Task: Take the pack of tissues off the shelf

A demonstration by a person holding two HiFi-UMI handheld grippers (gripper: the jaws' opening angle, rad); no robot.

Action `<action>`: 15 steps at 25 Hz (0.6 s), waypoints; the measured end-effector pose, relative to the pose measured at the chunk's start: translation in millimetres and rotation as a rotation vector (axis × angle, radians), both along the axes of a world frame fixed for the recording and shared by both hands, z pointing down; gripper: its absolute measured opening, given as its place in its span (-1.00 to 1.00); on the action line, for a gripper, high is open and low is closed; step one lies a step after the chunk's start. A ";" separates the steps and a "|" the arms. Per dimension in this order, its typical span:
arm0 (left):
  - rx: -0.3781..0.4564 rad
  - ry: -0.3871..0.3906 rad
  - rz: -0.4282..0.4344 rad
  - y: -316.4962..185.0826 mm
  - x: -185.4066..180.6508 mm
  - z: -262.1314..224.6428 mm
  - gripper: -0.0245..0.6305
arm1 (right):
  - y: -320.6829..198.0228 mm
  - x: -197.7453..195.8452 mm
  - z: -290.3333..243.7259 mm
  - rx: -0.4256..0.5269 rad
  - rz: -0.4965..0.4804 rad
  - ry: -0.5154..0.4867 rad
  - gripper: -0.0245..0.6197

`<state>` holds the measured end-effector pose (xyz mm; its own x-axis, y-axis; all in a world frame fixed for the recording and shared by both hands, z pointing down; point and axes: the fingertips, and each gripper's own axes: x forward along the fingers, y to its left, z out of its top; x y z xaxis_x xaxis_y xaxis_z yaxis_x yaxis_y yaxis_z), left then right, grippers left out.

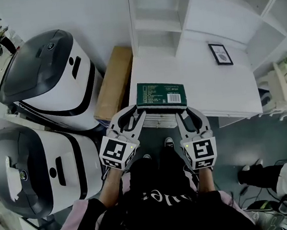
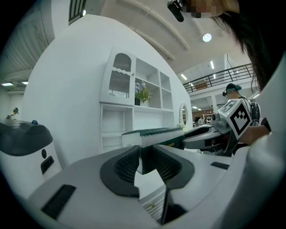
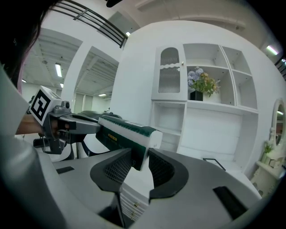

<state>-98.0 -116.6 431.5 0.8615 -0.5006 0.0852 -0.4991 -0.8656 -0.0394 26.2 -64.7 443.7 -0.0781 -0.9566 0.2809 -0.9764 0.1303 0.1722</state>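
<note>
Nearest the camera, the person's forearms [image 1: 111,187] are stretched forward and level, with the marker cubes turned up. The pack of tissues [image 1: 161,95] is pinched at its left end by the left tool [image 1: 133,113] and at its right end by the right tool [image 1: 190,113], the pads pressed on it. It is held flat over the front edge of the white surface [image 1: 222,94], well clear of the shelf [image 1: 155,22] at the back edge. The removal is judged essentially done; only carrying away seems left.
</note>
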 end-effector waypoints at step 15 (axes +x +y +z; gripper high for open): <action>0.001 0.009 0.012 14.0 -10.5 -1.6 -0.60 | 15.4 -10.8 -1.9 0.000 0.016 0.010 -0.48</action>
